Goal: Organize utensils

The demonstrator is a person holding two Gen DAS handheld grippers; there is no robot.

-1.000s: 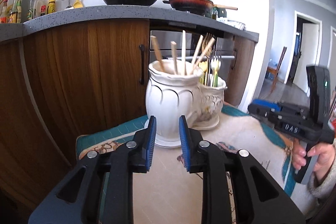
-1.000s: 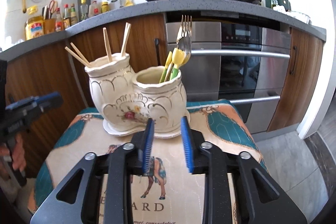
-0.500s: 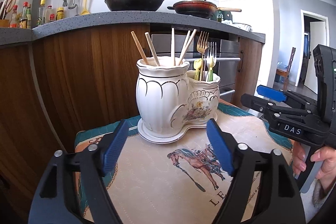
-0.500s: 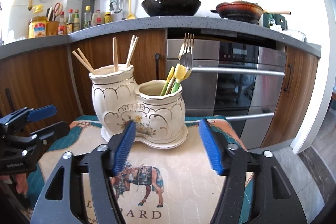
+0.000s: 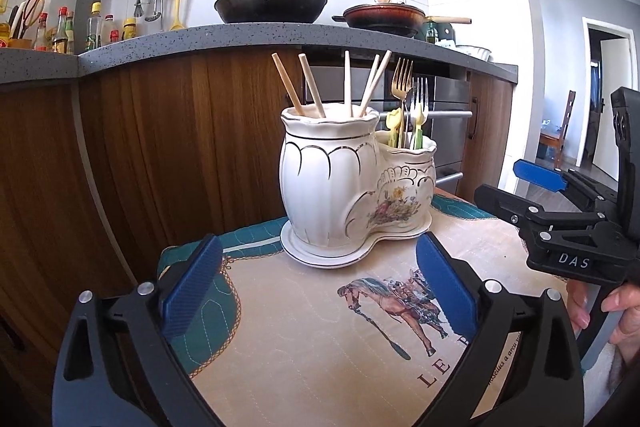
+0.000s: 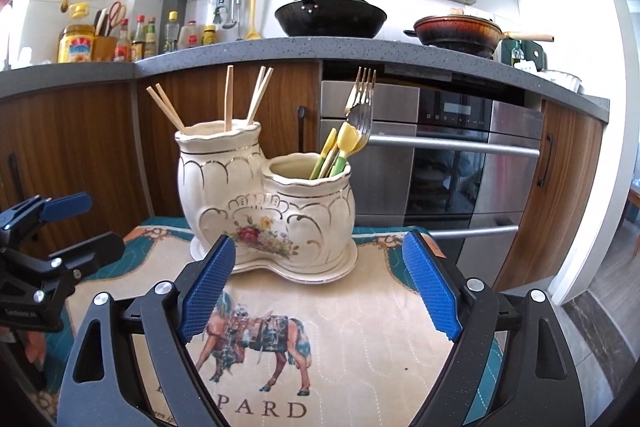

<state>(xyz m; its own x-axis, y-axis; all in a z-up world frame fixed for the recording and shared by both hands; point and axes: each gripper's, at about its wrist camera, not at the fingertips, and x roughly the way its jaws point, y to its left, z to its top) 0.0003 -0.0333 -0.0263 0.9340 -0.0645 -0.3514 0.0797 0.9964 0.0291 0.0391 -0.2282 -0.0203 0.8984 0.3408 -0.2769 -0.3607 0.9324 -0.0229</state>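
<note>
Two grippers face a ceramic utensil holder (image 6: 268,211) on the cloth-covered bench (image 6: 360,327). Left gripper (image 5: 318,287) and right gripper (image 6: 320,283) both hold their fingers spread wide, empty. Chopsticks (image 6: 229,99) and forks (image 6: 362,103) stand in separate compartments.

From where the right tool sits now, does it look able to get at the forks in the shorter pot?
Probably yes. The right tool is open and empty, facing the shorter pot, with only bare cloth between. The forks stand well above the rim, and the left tool is off to the side.
</note>
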